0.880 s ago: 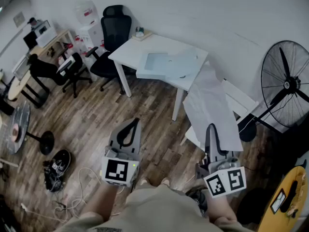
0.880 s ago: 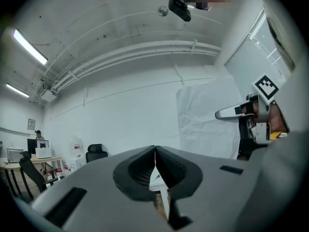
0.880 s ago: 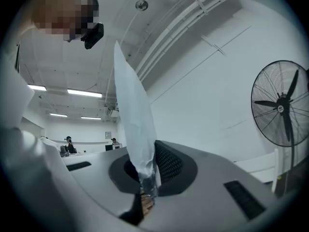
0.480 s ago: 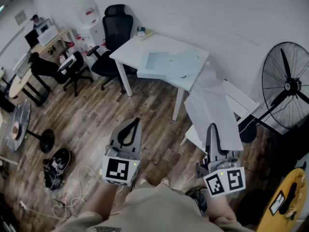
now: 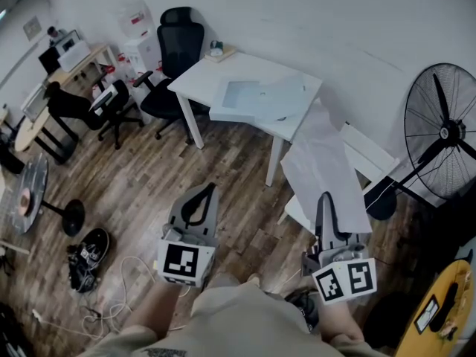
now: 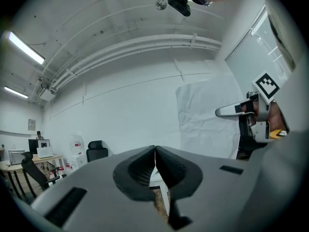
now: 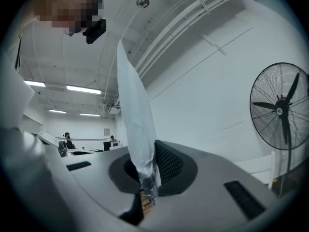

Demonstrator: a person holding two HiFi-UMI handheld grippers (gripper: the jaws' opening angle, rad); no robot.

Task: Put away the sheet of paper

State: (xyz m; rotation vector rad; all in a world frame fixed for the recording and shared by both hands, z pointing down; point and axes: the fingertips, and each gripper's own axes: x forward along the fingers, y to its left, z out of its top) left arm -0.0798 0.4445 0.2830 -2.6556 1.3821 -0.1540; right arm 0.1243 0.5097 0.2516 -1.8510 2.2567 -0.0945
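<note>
The right gripper (image 5: 325, 198) stays clamped on the sheet of paper (image 5: 325, 158), the left gripper (image 5: 206, 188) shut and empty — little has shifted, so putting it away remains ahead.

big black fan (image 5: 444, 132) standing at the right by the white wall. a black office chair (image 5: 181, 36) sits beside the white counter (image 5: 204, 79), and dark shoes (image 5: 89, 253) lie on the wood floor (image 5: 134, 177).

Creased white sheet of paper (image 5: 325, 162), upright
</note>
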